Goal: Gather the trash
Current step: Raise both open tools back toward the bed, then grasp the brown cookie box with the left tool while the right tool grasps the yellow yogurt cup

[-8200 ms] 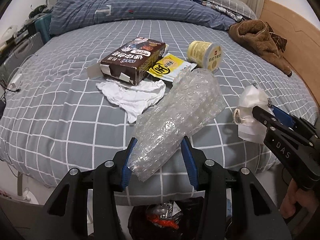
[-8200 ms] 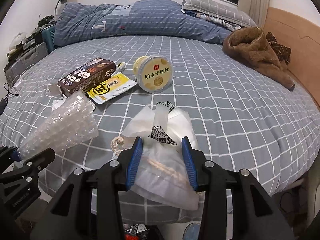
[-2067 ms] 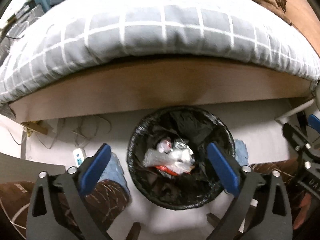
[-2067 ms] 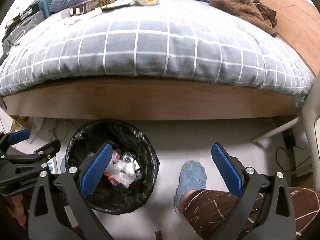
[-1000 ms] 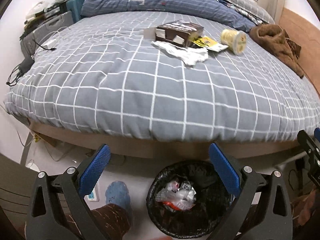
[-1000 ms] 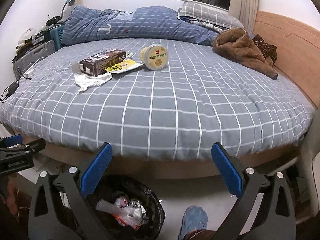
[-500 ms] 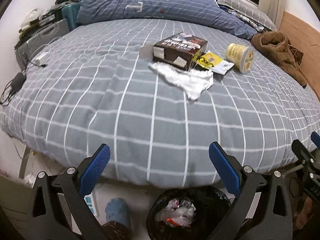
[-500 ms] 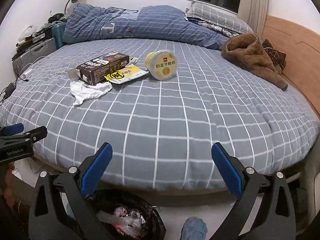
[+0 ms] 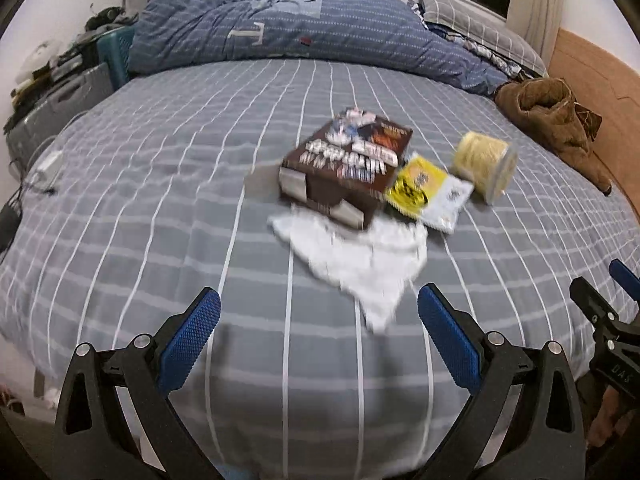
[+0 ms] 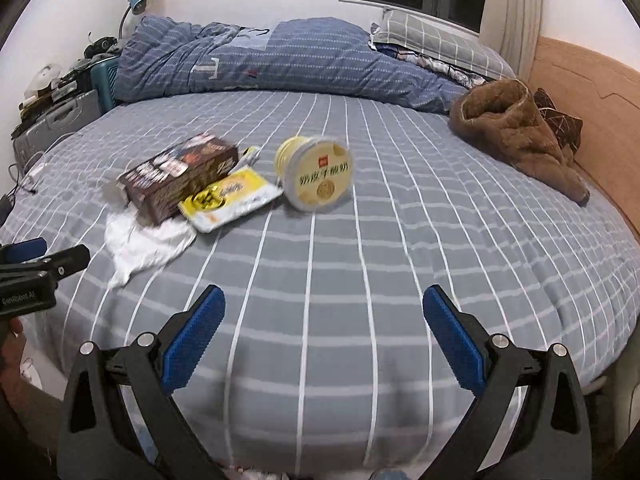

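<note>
Trash lies on the grey checked bed [image 9: 160,208]: a brown carton [image 9: 348,168], a crumpled white tissue [image 9: 360,256] in front of it, a yellow sachet [image 9: 424,188] and a pale yellow yogurt cup [image 9: 484,168] on its side. My left gripper [image 9: 318,336] is open and empty, just short of the tissue. My right gripper [image 10: 322,332] is open and empty over the near bed edge, well short of the cup [image 10: 316,178], the sachet [image 10: 228,200], the carton [image 10: 180,174] and the tissue [image 10: 144,244].
A blue duvet [image 10: 260,60] and pillows lie at the back. A brown jacket [image 10: 516,132] lies at the right by the wooden headboard [image 10: 592,120]. Cases and clutter [image 9: 52,96] stand to the left of the bed.
Both grippers have risen from the bin on the floor and moved forward over the bed towards the trash. The bin has dropped out of view. Both stay open and empty.
</note>
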Motion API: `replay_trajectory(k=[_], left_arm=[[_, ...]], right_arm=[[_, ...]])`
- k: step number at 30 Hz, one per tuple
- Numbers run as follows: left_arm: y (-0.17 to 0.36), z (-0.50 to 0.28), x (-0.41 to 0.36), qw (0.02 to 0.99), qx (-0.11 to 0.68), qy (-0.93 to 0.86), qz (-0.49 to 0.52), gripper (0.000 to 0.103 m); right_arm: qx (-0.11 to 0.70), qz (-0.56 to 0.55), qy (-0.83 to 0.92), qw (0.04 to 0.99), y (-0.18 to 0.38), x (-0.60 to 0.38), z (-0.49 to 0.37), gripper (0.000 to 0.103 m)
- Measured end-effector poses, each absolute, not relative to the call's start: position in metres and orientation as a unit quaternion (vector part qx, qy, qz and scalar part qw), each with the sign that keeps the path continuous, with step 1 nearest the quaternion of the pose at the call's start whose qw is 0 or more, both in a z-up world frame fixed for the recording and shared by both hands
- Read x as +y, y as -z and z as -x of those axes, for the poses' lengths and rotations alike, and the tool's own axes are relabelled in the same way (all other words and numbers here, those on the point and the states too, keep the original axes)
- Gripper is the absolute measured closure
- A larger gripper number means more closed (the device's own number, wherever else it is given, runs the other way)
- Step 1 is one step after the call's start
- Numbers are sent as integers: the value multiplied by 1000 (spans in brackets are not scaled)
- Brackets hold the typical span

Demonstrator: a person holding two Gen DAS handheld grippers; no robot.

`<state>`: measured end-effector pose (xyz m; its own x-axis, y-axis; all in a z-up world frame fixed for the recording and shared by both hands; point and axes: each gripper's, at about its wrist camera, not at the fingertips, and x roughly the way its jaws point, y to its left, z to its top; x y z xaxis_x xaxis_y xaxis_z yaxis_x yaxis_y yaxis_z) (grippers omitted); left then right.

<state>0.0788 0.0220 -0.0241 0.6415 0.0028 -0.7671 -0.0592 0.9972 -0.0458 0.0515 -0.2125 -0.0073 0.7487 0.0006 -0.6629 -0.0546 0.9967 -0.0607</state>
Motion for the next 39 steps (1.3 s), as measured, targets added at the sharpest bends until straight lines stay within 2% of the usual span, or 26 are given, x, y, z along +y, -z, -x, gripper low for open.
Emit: replay_trajectory(k=[15, 22, 39], left_arm=[[14, -196, 5, 887, 460, 36, -2, 6], [17, -238, -12, 873, 482, 51, -52, 6], [40, -271, -35, 849, 514, 91, -78, 6]], right_arm=[[337, 35, -42, 940, -10, -213, -157, 8], [330, 32, -59, 941, -14, -210, -196, 8], [374, 21, -94, 922, 24, -222, -237, 8]])
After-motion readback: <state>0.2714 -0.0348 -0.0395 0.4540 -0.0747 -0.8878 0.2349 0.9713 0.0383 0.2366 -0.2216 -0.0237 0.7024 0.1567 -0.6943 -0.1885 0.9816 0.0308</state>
